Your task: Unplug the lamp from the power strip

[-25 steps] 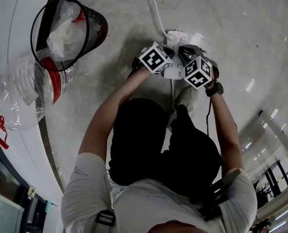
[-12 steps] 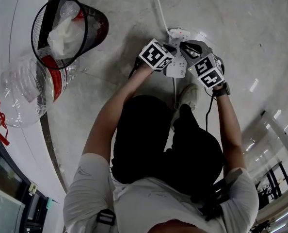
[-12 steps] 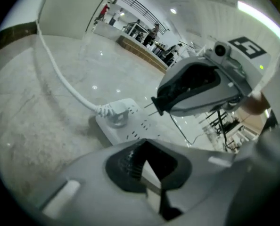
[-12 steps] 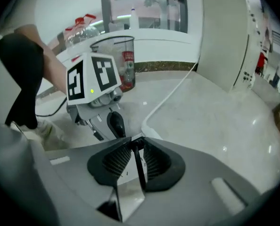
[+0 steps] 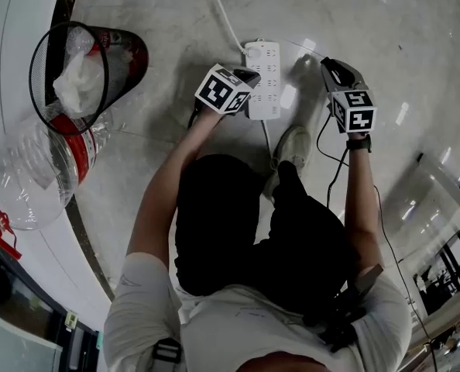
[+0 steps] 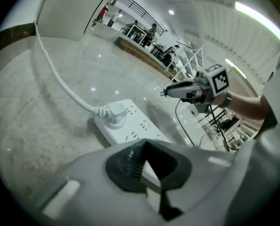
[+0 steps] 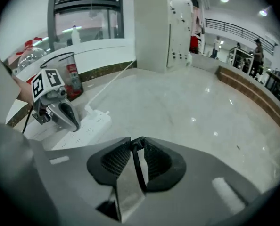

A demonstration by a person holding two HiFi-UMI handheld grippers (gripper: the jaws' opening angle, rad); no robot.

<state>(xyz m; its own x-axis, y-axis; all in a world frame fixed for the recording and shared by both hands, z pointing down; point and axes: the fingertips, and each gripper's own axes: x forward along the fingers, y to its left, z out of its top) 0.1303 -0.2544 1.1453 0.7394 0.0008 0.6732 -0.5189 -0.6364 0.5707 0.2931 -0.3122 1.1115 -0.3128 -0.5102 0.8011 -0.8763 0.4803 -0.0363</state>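
Left gripper (image 5: 249,77): tips together, pressing on strip (image 5: 262,68).
Right gripper (image 5: 329,63): clear of strip, pinching plug (image 7: 137,164), jaws just easing apart.

White power strip (image 5: 262,80) and white cable (image 6: 69,93) just ahead of left gripper (image 5: 252,74) jaws; black lamp plug (image 7: 136,146) between right gripper (image 5: 327,63) jaws; black-and-white square markers on both cubes (image 5: 224,90) (image 5: 355,108)

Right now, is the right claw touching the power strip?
Apart. The head view shows bare floor between the right claw and the power strip. Its jaws, just opening slightly, have a thin black cord between them.
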